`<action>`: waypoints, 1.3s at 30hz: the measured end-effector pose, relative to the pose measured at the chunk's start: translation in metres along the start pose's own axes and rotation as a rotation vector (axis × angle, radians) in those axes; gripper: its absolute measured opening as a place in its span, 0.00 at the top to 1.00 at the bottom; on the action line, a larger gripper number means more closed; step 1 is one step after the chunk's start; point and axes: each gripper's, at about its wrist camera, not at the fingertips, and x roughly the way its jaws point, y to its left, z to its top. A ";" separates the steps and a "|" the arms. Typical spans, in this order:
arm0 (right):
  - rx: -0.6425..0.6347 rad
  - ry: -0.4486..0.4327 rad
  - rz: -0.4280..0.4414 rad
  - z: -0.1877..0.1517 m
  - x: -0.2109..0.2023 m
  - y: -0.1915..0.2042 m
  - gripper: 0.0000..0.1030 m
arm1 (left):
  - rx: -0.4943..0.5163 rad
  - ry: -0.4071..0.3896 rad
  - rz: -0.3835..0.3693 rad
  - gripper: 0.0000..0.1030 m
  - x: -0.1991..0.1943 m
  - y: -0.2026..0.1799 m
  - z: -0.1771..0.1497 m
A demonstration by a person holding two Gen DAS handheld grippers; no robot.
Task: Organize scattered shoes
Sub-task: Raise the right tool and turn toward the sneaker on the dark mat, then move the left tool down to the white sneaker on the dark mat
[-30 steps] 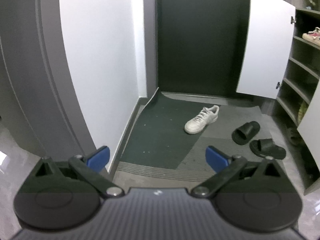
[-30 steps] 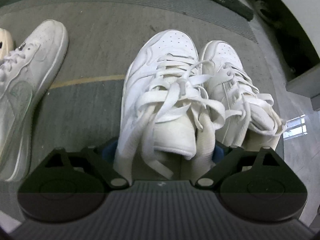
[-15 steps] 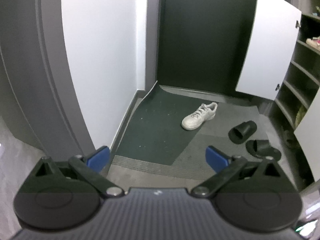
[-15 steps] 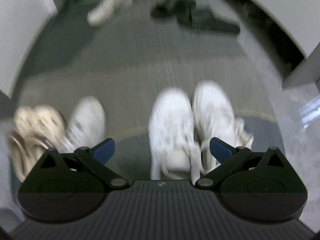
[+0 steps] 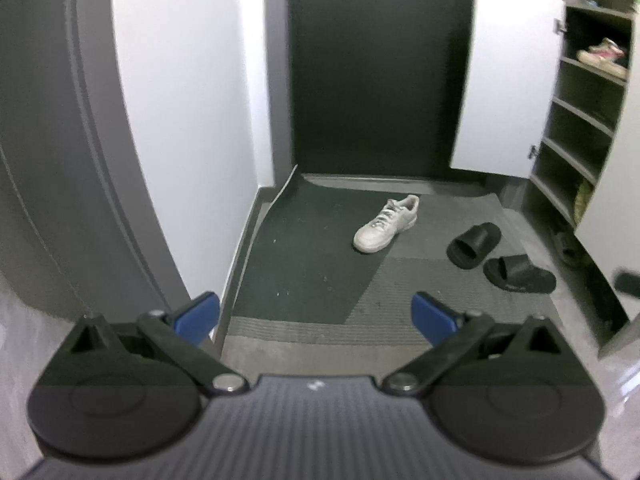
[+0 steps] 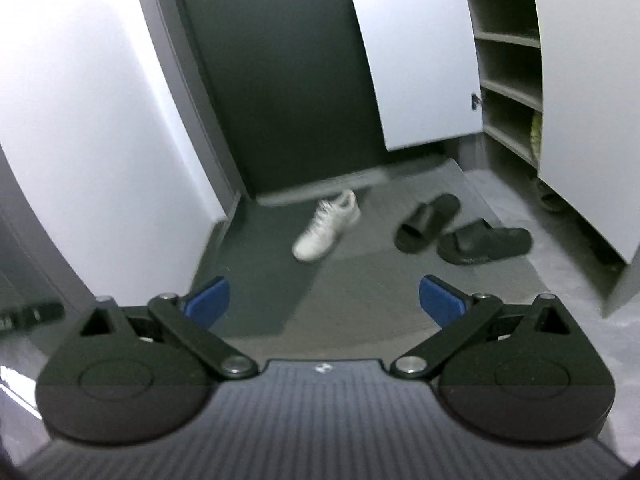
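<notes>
Both claws are wide open and hold nothing. The left claw (image 5: pixel 316 312) and the right claw (image 6: pixel 324 300) hang up high and look down at the floor, so the whole entry shows. That seems a good spot to pick which shoe to get next.

One white shoe (image 5: pixel 387 224) lies alone on the far part of the dark mat (image 5: pixel 304 264), tipped at a slant. It looks soft, with laces on top and a smooth round toe. Its mate is not in view here.

Two black slides (image 5: pixel 500 256) lie to the right of it, near each other but not lined up. They look like thick rubber with a wide band on top.

The mat looks rough, with ridges at its near edge. On the far right a shoe shelf (image 5: pixel 580 112) stands with its white door (image 5: pixel 508 92) swung open, likely so shoes can go in. A pale shoe already sits on a high shelf.
</notes>
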 end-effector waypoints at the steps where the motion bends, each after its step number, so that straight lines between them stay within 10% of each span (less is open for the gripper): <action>1: 0.043 0.013 0.046 0.004 0.004 0.004 0.00 | 0.048 -0.012 0.011 0.00 -0.002 -0.002 -0.004; 12: 0.037 -0.092 0.205 0.024 0.003 0.076 0.00 | 0.077 0.117 0.124 0.00 0.035 0.008 -0.001; 26: 0.230 -0.119 0.158 0.015 0.020 0.075 0.00 | 0.218 0.239 -0.069 0.00 0.267 0.024 0.004; 39: 0.344 -0.276 -0.007 0.050 0.040 0.014 0.00 | 0.467 0.082 -0.180 0.00 0.229 -0.028 0.063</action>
